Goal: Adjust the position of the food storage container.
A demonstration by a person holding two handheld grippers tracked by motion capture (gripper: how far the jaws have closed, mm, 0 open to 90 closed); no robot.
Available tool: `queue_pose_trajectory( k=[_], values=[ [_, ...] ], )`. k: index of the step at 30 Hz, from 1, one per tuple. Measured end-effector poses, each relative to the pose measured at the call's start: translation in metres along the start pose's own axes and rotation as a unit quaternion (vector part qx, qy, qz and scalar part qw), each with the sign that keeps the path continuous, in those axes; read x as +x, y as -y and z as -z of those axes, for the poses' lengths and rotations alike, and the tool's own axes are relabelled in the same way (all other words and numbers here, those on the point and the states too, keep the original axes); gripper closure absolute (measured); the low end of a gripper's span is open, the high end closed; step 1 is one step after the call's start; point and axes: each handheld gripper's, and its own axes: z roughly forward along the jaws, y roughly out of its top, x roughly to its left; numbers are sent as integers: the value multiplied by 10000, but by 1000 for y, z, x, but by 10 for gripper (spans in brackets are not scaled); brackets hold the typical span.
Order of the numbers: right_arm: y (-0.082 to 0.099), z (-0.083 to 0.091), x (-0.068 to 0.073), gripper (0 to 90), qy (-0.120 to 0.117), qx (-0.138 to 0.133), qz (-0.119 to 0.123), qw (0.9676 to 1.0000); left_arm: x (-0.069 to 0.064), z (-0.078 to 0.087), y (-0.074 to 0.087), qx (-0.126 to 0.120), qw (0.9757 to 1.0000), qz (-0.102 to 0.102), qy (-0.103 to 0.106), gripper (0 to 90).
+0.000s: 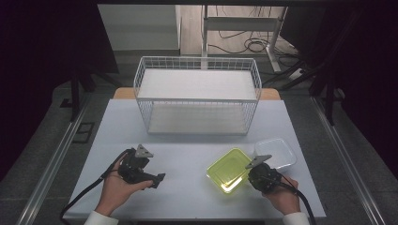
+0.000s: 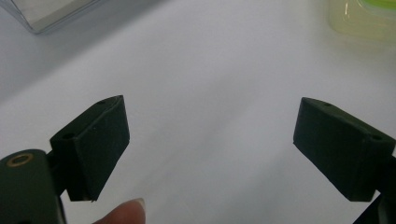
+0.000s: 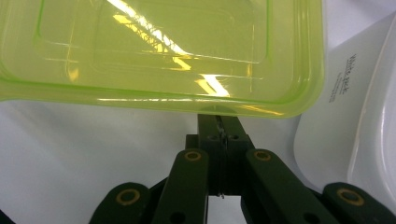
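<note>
Progress, judged from the layout: early to mid. The yellow-green lid (image 1: pixel 229 169) had been picked up at its edge and was held tilted just left of the clear container (image 1: pixel 277 153); it had not been seated on the container yet. Left to do, probably: lid carried over the container, lowered, pressed shut; possibly the boxed item then moved to the rack, though that couldn't be told from the frames.

Containers, largest to smallest:
- White wire rack (image 1: pixel 197 96), two shelves, stood at the far middle of the table (image 1: pixel 187 197). Both shelves were seen bare, nothing stored.
- Clear container, shallow, rectangular, lay at the right-front of the table, next to the lid's right edge. Nothing was seen inside; some printed text was visible on it in the right gripper view, too small to be read fully.
- Lid: translucent, nothing on it, only light reflections. In the right gripper view (image 3: pixel 159 51) it was seen from below, its near rim pinched.

Grippers:
- Right gripper (image 1: pixel 256 171), jaws clamped tight on the lid's near rim, held by the right hand (image 1: pixel 281 194).
- Left gripper (image 1: pixel 157 180), jaws spread wide w/ nothing between them, rested low over bare table at front-left, well apart from lid and container; held in the left hand (image 1: pixel 117 190).
</note>
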Motion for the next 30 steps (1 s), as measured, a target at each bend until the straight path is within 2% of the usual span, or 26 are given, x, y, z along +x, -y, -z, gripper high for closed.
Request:
queue_pose_trajectory(
  k=[6,11,20,22,23,24,25,30],
  values=[
    [-4,-2,2,891,-64,-31,9,10000,-1,-2,0,34,10000,7,8,103],
    [-15,-8,7,891,-97,-66,79,9999,0,-3,0,65,10000,-43,2,102],
    [-14,-3,14,891,-193,-6,143,9997,0,-2,1,68,10000,-58,-20,99],
    [-12,-3,21,891,-320,84,267,9991,0,-2,1,60,10000,-51,-12,99],
    [-12,-2,27,890,-365,138,418,9984,0,-3,1,65,10000,-54,-10,99],
    [-12,-2,27,890,-365,138,418,9984,0,-3,1,65,10000,-54,-10,99],
    [-16,-1,34,891,-446,123,536,9975,0,-3,0,75,10000,-54,6,99],
    [-28,-8,43,891,-465,144,629,9968,0,-5,0,95,9999,-59,33,99]
  ],
)
